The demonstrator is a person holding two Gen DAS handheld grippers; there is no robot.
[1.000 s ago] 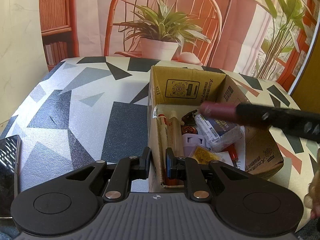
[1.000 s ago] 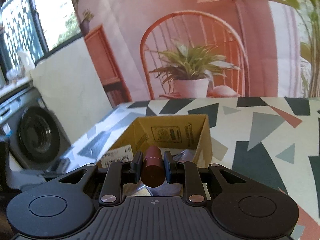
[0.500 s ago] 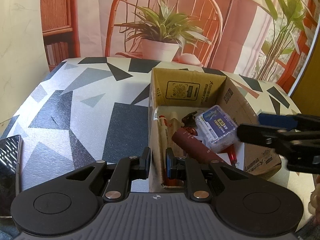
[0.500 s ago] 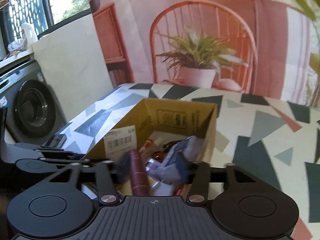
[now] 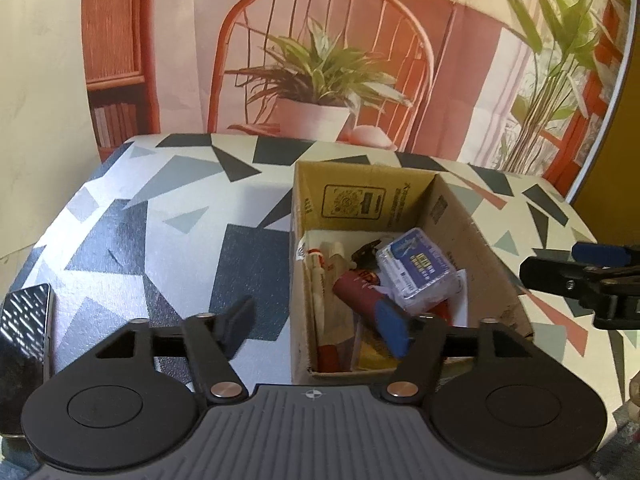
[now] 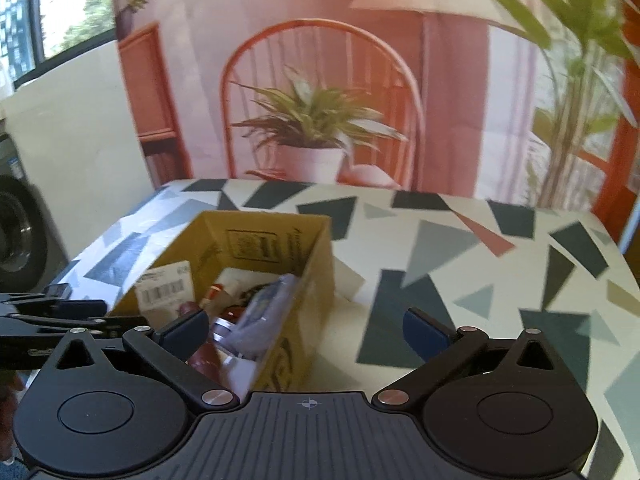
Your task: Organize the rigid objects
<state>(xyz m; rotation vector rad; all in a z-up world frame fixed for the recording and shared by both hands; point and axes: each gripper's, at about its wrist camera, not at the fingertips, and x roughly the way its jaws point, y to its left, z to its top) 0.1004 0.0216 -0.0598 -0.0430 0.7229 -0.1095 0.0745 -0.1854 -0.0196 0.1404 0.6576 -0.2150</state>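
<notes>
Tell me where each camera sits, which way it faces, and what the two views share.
Left wrist: on the left gripper, jaws open, facing the cardboard box on the patterned table; the right gripper enters at right.
Right wrist: on the right gripper, jaws open, right of the box, facing across the table; the left gripper shows at left.
Shared: box, table, maroon tube inside.

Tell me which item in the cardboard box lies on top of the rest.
The clear plastic case with the blue label: it sits tilted above the pile in the cardboard box, while the maroon tube lies lower beside it.
</notes>
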